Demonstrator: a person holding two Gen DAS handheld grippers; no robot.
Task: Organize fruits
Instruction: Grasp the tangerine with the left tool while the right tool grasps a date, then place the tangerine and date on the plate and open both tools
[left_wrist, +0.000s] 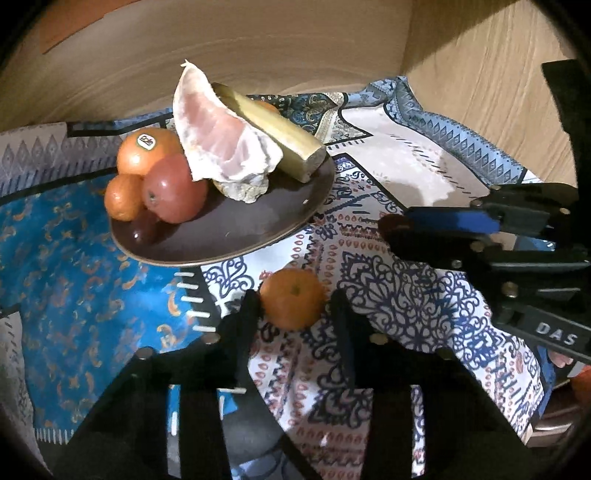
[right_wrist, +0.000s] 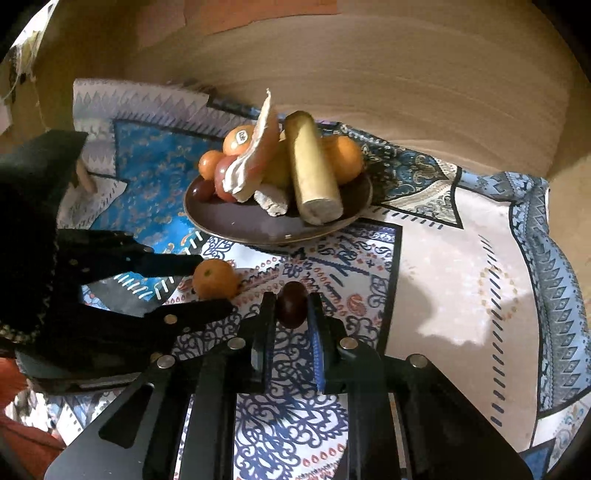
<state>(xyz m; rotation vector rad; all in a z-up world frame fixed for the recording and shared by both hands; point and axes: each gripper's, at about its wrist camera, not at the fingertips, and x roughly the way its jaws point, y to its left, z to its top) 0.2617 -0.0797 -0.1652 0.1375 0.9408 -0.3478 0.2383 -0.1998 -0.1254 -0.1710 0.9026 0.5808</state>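
A small tangerine (left_wrist: 291, 299) (right_wrist: 214, 282) lies on the patterned cloth just in front of the dark brown plate (left_wrist: 258, 236) (right_wrist: 240, 225). My left gripper (left_wrist: 294, 301) (right_wrist: 216, 284) has a finger on each side of it, both touching its skin. My right gripper (right_wrist: 291, 301) (left_wrist: 389, 229) is shut on a small dark red fruit (right_wrist: 291, 304), held above the cloth to the tangerine's right. The plate carries a stickered orange (left_wrist: 146, 149), a red round fruit (left_wrist: 175, 188), a pomelo segment (left_wrist: 218, 140) and a yellow-green stick (left_wrist: 273, 136).
The patterned cloth (left_wrist: 388, 295) (right_wrist: 461, 277) covers the surface, with wooden walls (left_wrist: 258, 48) behind and to the right. A second small tangerine (left_wrist: 123, 197) and a dark grape (left_wrist: 146, 229) sit at the plate's left edge. A person's fingers (left_wrist: 557, 358) hold the right gripper.
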